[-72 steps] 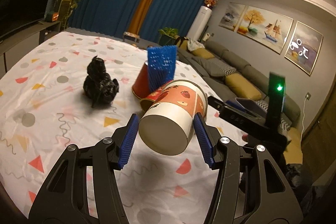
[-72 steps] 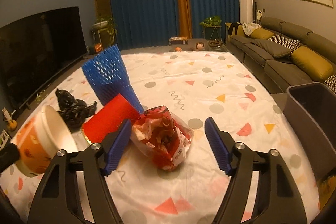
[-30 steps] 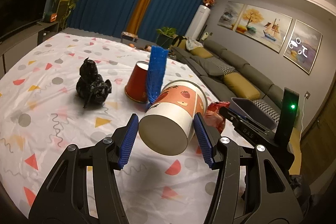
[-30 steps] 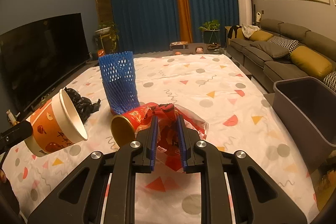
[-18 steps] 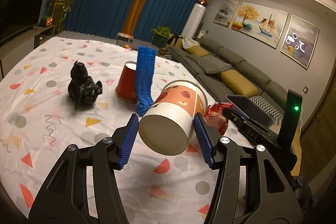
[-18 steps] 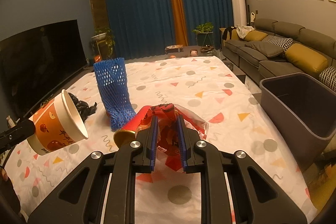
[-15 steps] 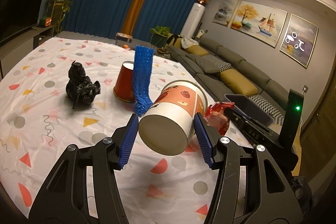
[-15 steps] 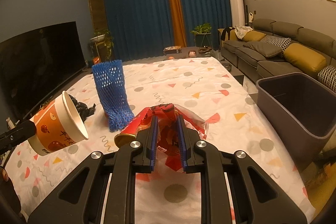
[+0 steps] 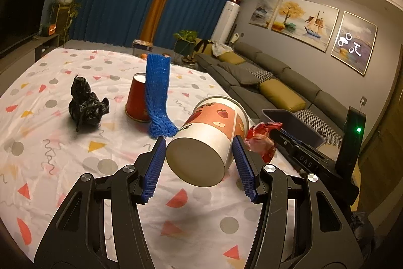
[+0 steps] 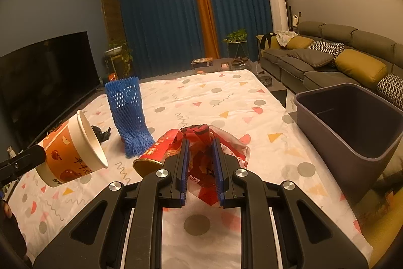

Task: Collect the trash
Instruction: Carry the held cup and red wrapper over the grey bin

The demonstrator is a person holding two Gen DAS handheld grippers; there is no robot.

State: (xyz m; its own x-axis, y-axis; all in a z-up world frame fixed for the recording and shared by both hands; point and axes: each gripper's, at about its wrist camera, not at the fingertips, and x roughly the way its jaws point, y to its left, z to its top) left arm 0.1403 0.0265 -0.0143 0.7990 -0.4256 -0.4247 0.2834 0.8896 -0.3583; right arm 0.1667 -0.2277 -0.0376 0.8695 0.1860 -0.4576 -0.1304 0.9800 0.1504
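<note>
My left gripper (image 9: 199, 163) is shut on an orange and white paper cup (image 9: 206, 140), held on its side above the table, its base toward the camera. The same paper cup (image 10: 70, 150) shows at the left of the right wrist view. My right gripper (image 10: 200, 168) is shut on a crumpled red snack wrapper (image 10: 201, 138), lifted off the cloth; the wrapper (image 9: 260, 140) also shows past the cup in the left view. On the table stay a blue foam net (image 9: 157, 95), a red paper cup (image 9: 137, 102) and a black crumpled bag (image 9: 85, 105). A dark grey bin (image 10: 352, 120) stands at the right table edge.
The table wears a white cloth (image 10: 226, 97) with coloured shapes. A grey sofa (image 10: 340, 54) with yellow cushions runs along the right wall. A dark television (image 10: 42, 82) stands at the left. Blue curtains (image 10: 163, 24) and potted plants fill the far end.
My right gripper was open around the red wrapper, then shut on it and lifted it. Both grippers have since risen and drawn back, and the bin has come further into view.
</note>
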